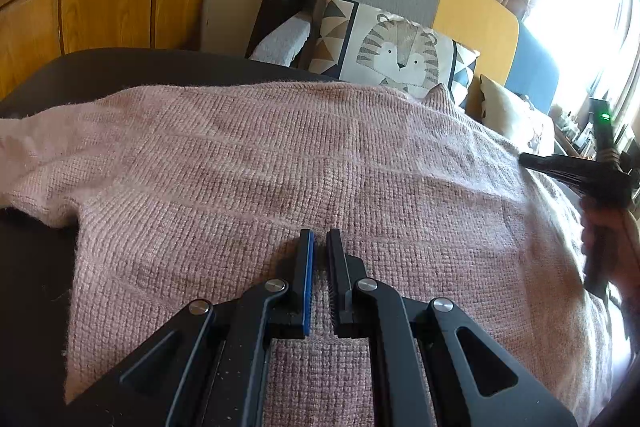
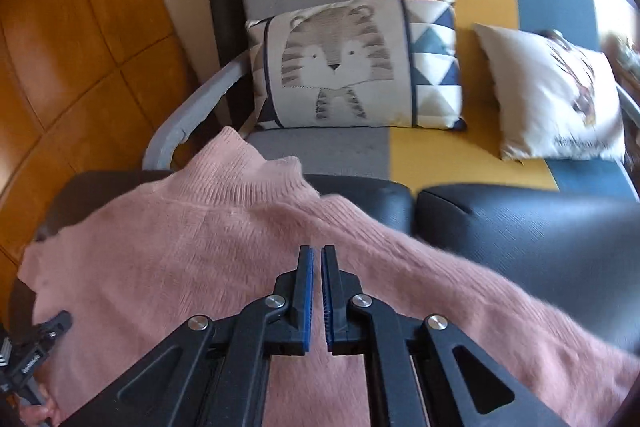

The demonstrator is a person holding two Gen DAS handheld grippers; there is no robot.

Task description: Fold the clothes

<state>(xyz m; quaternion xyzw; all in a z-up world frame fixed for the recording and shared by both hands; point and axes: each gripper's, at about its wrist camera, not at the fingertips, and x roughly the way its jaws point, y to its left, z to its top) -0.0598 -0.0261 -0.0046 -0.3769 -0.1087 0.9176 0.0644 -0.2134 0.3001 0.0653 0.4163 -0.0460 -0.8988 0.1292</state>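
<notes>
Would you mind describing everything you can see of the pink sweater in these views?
The pink sweater is a fuzzy, ribbed knit, spread mostly flat with soft wrinkles over a dark padded surface. Its ribbed turtleneck collar points toward the sofa, and one sleeve trails off to the left in the left wrist view. The left gripper and the right gripper sit over the fabric with jaws nearly closed; whether either pinches knit is unclear.

Daylit — window (image 1: 600, 7) glare right, fisheye-warped edges.
</notes>
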